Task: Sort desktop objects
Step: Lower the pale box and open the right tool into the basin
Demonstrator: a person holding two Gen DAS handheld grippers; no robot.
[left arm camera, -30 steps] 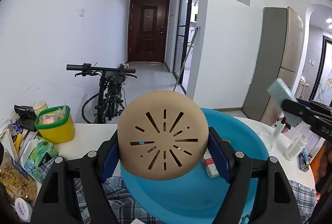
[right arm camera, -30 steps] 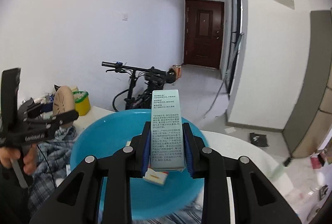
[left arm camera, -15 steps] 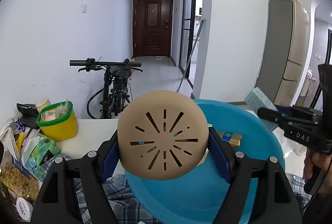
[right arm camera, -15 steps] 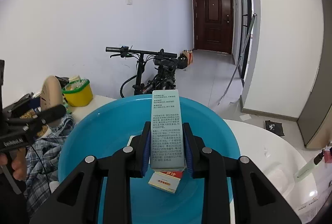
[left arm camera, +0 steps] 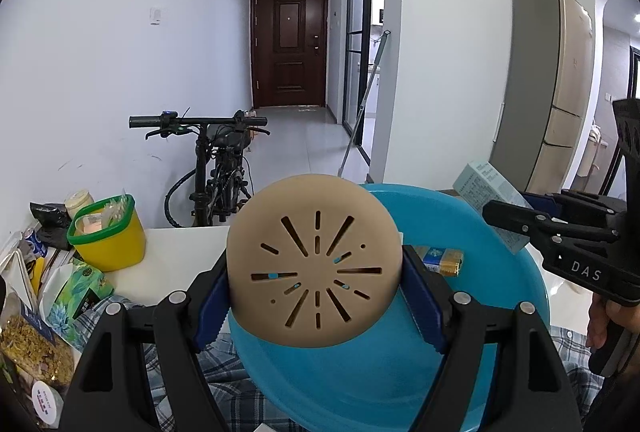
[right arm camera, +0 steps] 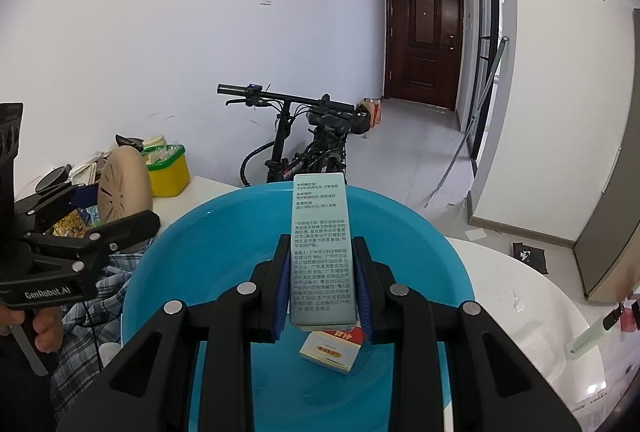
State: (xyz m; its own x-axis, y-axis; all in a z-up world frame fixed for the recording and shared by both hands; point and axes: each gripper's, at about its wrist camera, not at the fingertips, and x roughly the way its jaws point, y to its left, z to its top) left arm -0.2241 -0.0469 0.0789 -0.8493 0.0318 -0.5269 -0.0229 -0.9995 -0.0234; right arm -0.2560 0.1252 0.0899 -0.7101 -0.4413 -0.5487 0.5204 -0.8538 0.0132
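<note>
My left gripper (left arm camera: 316, 296) is shut on a beige round slotted lid (left arm camera: 314, 264), held upright over the near left rim of a blue basin (left arm camera: 512, 296). My right gripper (right arm camera: 322, 290) is shut on a tall pale green box (right arm camera: 322, 248) with printed text, held upright over the basin (right arm camera: 224, 232). A small gold and red box (right arm camera: 332, 350) lies on the basin floor; it shows as a blue-gold pack in the left wrist view (left arm camera: 440, 260). The left gripper with the lid (right arm camera: 122, 186) appears at the left of the right wrist view, and the green box (left arm camera: 490, 204) at the right of the left one.
The basin sits on a plaid cloth (left arm camera: 224, 384) on a white table (left arm camera: 176, 256). A yellow tub with green rim (left arm camera: 106, 232), a tissue pack (left arm camera: 74, 294) and snack bags (left arm camera: 28, 348) crowd the left. A bicycle (left arm camera: 220, 168) stands behind. Bottles (right arm camera: 592, 336) lie at right.
My right gripper with the green box has moved left and in over the basin. The left gripper keeps holding the lid, with the view shifted slightly.
</note>
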